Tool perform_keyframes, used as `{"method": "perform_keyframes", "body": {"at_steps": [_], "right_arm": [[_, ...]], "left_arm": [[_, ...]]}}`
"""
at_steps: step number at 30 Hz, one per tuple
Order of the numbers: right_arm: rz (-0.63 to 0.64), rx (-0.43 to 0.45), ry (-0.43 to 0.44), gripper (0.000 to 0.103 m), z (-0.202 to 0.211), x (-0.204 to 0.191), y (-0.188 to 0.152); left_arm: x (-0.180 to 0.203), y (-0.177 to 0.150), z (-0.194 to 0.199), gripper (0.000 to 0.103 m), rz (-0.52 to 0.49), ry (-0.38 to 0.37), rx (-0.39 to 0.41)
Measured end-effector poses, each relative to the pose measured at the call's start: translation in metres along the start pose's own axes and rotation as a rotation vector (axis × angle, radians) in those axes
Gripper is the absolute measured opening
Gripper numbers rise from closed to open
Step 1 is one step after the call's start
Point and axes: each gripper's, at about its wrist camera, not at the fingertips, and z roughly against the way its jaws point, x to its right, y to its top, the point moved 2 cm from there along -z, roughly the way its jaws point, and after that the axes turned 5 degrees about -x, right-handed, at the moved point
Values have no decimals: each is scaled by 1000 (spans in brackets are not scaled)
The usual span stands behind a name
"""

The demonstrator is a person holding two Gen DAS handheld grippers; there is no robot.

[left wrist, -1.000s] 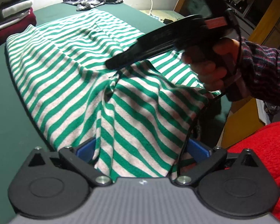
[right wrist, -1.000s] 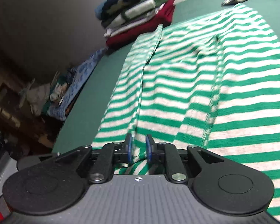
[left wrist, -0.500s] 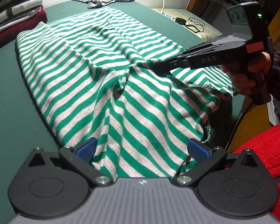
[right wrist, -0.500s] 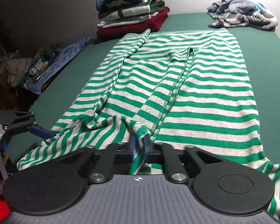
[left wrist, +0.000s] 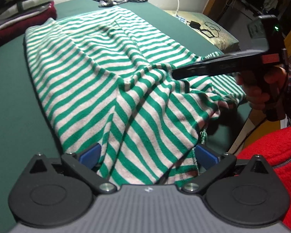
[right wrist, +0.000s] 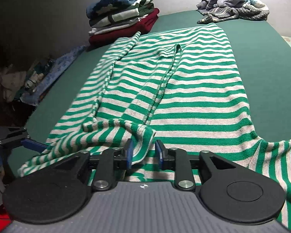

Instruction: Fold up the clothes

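Observation:
A green-and-white striped garment (left wrist: 106, 73) lies spread lengthwise on the green surface (right wrist: 271, 68), its near end bunched and hanging over the edge. In the right wrist view my right gripper (right wrist: 144, 153) is opening. A raised fold of the striped garment (right wrist: 184, 97) sits between the pads, leaning on the left one and clear of the right one. My left gripper (left wrist: 148, 153) is wide open with the near hem draped between its blue pads. The right gripper (left wrist: 176, 73) also shows from the side, held by a hand (left wrist: 258, 89).
A stack of folded clothes (right wrist: 122, 19) stands at the far left corner. A crumpled grey-blue pile (right wrist: 234, 7) lies at the far end. Red fabric (left wrist: 271, 165) fills the near right. Cables and a charger (left wrist: 203, 27) lie on a side surface beyond the right edge.
The right gripper closed on a fold, drew it toward the near edge, and its jaws have now parted. The left gripper stayed wide open in place.

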Motion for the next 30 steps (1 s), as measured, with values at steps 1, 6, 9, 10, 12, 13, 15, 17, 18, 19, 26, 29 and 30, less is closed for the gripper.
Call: {"method": "perform_keyframes", "body": {"at_steps": [1,6,9,10,12,13,15,17,18,19,26,29,30], "right_arm": [[-26,-10,40,39,8,3,-2],[-52,-127,223,40,29,-1,-16],[-6,-205,274,40,15,-16,-25],[8,-222,286,38,10,-19,-27],[39,-225,301,24,5,-22,-26],[55,-216,307,11,5,-23,-25],[90,-179,332,11,15,-24,-21],[108,-144,366,10,26,-23,-17],[95,-131,390,10,32,-20,-14],[78,-125,411,10,38,-16,-13],[76,-241,322,8,23,3,-32],[136,-254,279,4,18,-3,-43],[141,-248,289,4,21,-4,-43]], "left_arm": [[-1,-2,4,102,10,12,2],[8,-17,2,102,38,36,-48],[14,-21,-2,102,66,36,-57],[17,-22,-4,102,74,37,-59],[21,-22,-6,102,74,57,-62],[23,-23,-6,102,75,66,-66],[25,-25,-6,102,80,84,-70],[26,-26,-3,102,88,98,-69],[27,-27,-1,102,91,100,-67],[29,-29,0,102,94,98,-67],[31,-40,-11,102,147,69,-84],[38,-41,-6,102,137,74,-91],[38,-42,-4,101,140,73,-97]]}}
